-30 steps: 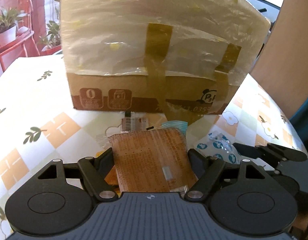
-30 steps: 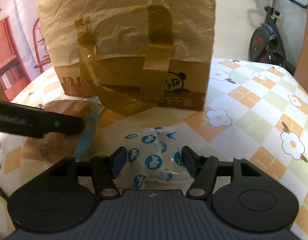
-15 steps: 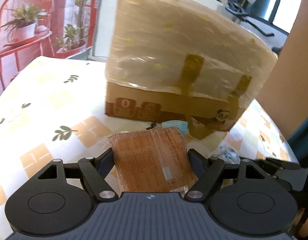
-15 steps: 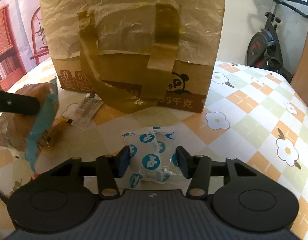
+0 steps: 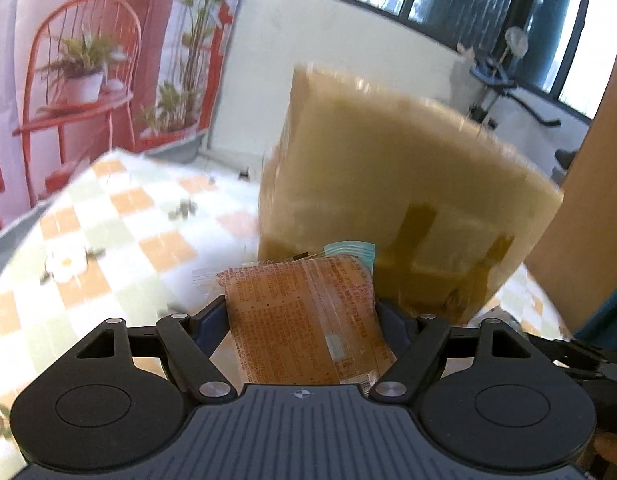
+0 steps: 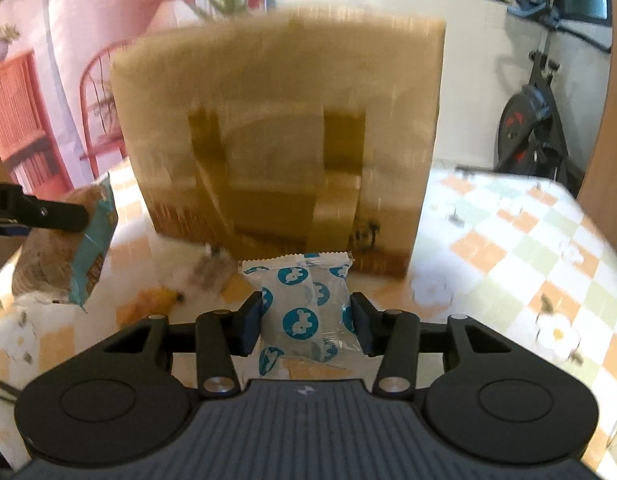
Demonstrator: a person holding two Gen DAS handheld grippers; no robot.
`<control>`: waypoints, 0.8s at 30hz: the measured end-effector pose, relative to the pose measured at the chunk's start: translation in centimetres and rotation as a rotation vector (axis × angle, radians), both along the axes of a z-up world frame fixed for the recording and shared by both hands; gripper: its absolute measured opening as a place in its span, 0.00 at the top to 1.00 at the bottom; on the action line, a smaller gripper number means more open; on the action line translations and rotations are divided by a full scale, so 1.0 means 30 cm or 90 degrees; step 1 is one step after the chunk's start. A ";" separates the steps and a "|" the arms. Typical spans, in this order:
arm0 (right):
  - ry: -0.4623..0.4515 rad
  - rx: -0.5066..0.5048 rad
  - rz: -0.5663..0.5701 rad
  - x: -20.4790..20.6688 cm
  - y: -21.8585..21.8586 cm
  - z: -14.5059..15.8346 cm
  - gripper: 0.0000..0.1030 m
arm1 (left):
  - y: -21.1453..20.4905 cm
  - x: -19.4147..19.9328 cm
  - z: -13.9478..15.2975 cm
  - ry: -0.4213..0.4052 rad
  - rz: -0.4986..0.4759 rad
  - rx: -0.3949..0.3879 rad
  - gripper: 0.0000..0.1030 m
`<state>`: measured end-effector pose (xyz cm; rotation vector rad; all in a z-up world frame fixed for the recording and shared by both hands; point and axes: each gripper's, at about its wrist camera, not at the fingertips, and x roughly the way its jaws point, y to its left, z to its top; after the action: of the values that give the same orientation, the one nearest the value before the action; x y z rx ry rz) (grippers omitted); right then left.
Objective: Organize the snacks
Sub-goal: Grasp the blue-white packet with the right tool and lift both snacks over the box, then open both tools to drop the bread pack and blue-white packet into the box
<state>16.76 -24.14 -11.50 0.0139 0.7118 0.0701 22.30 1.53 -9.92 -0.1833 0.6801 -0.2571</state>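
The left hand-held gripper [image 5: 300, 312] holds an orange-brown snack packet [image 5: 304, 320] between its jaws, which stand fairly wide because the packet fills the whole gap from pad to pad; the packet runs forward along the fingers, its printed face up, with a light blue sealed end [image 5: 350, 249] sticking out past the fingertips toward the cardboard box [image 5: 388, 200]. The packet is clear of the desk [image 5: 108, 248], with the checked cloth showing below and to the left of it. The right hand-held gripper [image 6: 307, 318] has a small white packet with blue dots [image 6: 304, 304] pinched between its pads; its jaws are set narrower than the left pair, and the packet's crimped top edge stands up just in front of the fingertips, in line with the lower front face of the box. From the right wrist view the left gripper's black finger [image 6: 40, 212] enters at the left edge, with its brown packet and blue end hanging beside the box's left corner, above the desk's left side. Some small wrappers [image 6: 204, 272] lie on the cloth just before the box, between the two grippers, too blurred to make out. The box, wrapped in clear film and crossed with brown tape, stands toward the far side of the desk, ahead of both grippers, and both held packets sit in front of it rather than over it.
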 end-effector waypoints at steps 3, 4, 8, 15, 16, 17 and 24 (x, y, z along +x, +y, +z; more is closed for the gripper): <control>-0.043 0.013 -0.002 0.005 -0.007 0.085 0.53 | 0.003 0.015 0.065 -0.033 -0.004 -0.005 0.23; -0.058 0.016 -0.002 0.010 -0.010 0.116 0.53 | -0.001 0.023 0.086 -0.042 -0.006 -0.008 0.23; -0.116 0.019 0.001 0.027 -0.018 0.228 0.53 | -0.020 0.054 0.181 -0.080 -0.021 -0.022 0.23; -0.185 0.024 0.016 0.086 -0.040 0.378 0.53 | -0.098 0.145 0.309 -0.135 -0.036 -0.020 0.23; -0.191 0.021 0.019 0.100 -0.040 0.390 0.53 | -0.112 0.168 0.326 -0.139 -0.039 -0.019 0.23; -0.197 0.020 0.021 0.120 -0.042 0.404 0.53 | -0.126 0.183 0.340 -0.142 -0.044 -0.019 0.23; -0.218 0.024 0.037 0.283 -0.030 0.458 0.53 | -0.216 0.375 0.396 -0.137 -0.064 0.010 0.23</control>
<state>25.25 -25.05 2.24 0.0166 0.3691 0.1381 33.55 -4.94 1.95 -0.1047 0.4779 -0.3624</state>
